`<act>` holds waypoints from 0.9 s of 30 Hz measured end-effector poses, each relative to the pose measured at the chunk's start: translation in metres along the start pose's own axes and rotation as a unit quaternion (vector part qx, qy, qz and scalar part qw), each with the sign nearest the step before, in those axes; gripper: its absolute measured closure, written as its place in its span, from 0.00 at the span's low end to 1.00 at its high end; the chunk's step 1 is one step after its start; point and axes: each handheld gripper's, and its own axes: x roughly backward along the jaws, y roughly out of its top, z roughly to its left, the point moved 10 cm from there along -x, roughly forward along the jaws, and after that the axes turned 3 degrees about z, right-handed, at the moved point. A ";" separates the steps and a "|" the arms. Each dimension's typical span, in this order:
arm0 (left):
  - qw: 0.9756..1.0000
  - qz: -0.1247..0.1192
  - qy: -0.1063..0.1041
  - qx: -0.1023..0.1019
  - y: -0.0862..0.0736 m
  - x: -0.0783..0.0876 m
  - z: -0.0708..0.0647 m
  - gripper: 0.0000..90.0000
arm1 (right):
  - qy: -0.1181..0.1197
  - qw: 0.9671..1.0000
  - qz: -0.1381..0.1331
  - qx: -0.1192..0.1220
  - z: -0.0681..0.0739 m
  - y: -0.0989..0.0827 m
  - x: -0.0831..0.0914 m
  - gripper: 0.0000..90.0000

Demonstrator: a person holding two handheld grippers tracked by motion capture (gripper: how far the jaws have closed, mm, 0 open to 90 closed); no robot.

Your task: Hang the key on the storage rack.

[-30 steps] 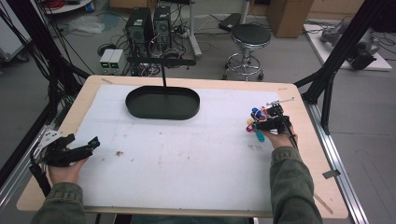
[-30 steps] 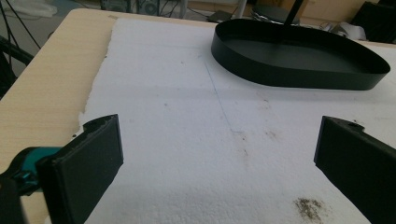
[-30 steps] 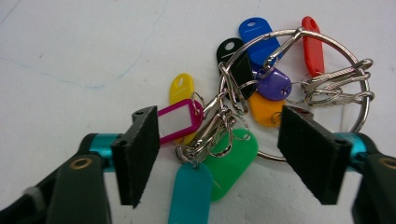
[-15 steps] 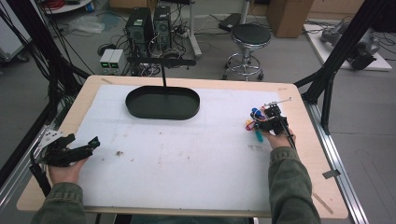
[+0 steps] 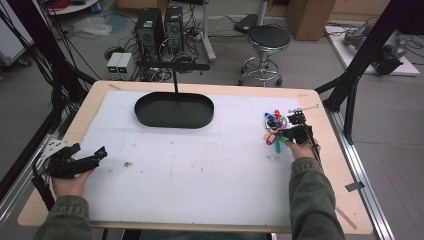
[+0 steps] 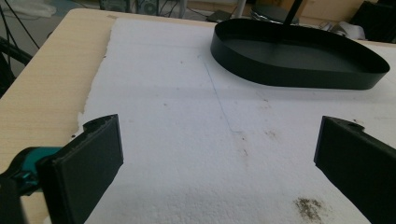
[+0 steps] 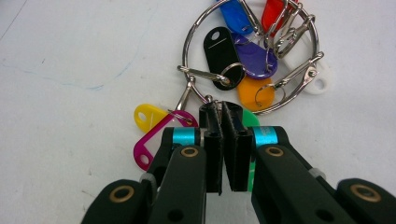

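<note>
A steel key ring (image 7: 201,28) with several coloured plastic tags lies on the white sheet at the table's right (image 5: 272,127). My right gripper (image 7: 221,109) has just been closing. Its pads now stand pressed together on the ring's near arc, over a green tag (image 7: 250,120). In the high view that gripper (image 5: 284,136) points left at the bunch of tags. My left gripper (image 5: 90,151) rests at the table's left edge. Its jaws are wide open (image 6: 219,154) with only bare sheet between them.
A black oval tray (image 5: 175,122) with a low wall stands at the back middle of the sheet, ahead of the left gripper (image 6: 299,77). A black post (image 5: 176,82) rises behind it. Small dark stains (image 5: 127,164) mark the white sheet (image 5: 200,175).
In the high view the right gripper's jaws look drawn together at the key ring. Both hands stay where they were.
</note>
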 end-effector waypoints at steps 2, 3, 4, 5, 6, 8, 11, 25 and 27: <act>1.000 -0.001 0.000 0.001 0.000 0.000 0.000 0.02 | -0.002 1.000 0.000 -0.001 0.000 0.000 0.000 0.97; 1.000 -0.001 0.000 0.000 0.000 0.000 0.000 0.02 | -0.009 1.000 -0.002 -0.002 -0.002 0.000 0.002 0.97; 1.000 -0.001 0.000 0.000 0.000 0.000 0.000 0.02 | -0.009 1.000 -0.002 -0.002 -0.002 0.000 0.002 0.97; 1.000 0.000 0.000 0.000 0.000 0.000 0.000 0.02 | -0.009 1.000 -0.007 -0.003 -0.003 0.001 0.005 0.97; 1.000 0.000 0.000 0.000 0.000 0.000 0.000 0.02 | -0.010 1.000 -0.011 -0.002 -0.004 0.002 0.006 0.97; 1.000 0.001 0.000 0.000 0.000 0.000 0.000 0.02 | -0.009 1.000 -0.013 -0.006 -0.005 0.002 0.008 0.97; 1.000 0.000 0.000 0.000 0.000 0.000 0.000 0.02 | -0.005 0.999 -0.032 -0.008 -0.007 0.005 0.018 0.97; 1.000 0.000 -0.001 0.000 0.000 -0.001 -0.001 0.02 | -0.006 0.996 -0.086 0.018 -0.007 0.024 0.055 0.97; 1.000 0.000 -0.001 0.000 0.000 -0.001 -0.001 0.02 | -0.004 0.996 -0.090 0.017 -0.007 0.025 0.057 0.97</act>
